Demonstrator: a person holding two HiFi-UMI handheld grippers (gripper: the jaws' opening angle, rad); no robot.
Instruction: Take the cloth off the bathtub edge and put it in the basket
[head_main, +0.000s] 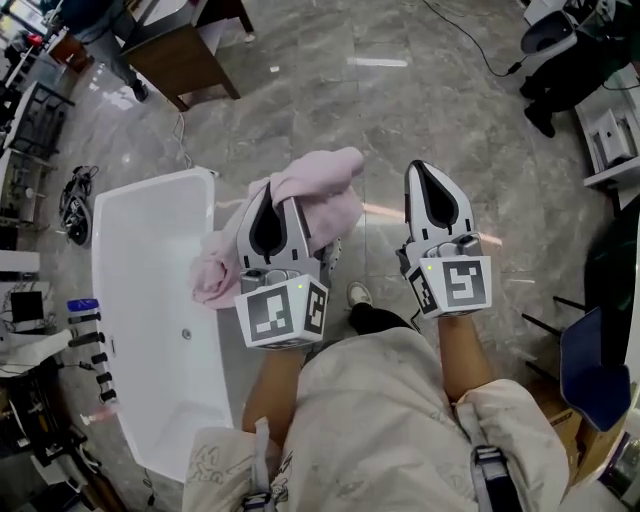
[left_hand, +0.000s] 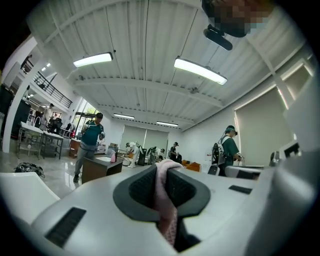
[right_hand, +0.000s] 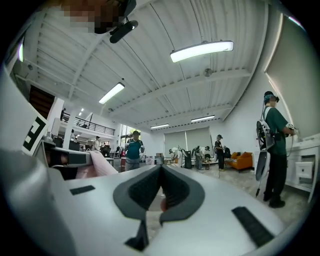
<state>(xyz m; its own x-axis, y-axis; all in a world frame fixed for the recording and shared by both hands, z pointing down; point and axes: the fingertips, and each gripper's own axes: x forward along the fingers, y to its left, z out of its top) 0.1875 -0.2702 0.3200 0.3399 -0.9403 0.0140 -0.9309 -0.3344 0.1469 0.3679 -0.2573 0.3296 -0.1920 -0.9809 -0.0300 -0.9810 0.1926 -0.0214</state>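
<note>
Cloth (head_main: 325, 195), one soft, crumpled pink bundle, is half hidden under the left gripper (head_main: 270, 190), whose jaws are clamped on a fold of it. It hangs beside the single glossy white bathtub (head_main: 105, 300); whether it touches the rim is unclear. The right gripper (head_main: 428, 172) holds nothing, jaws together.

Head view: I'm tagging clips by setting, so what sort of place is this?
Likely an open lab hall, not a home bathroom: a freestanding bathtub on polished floor, a desk, people working around.
</note>
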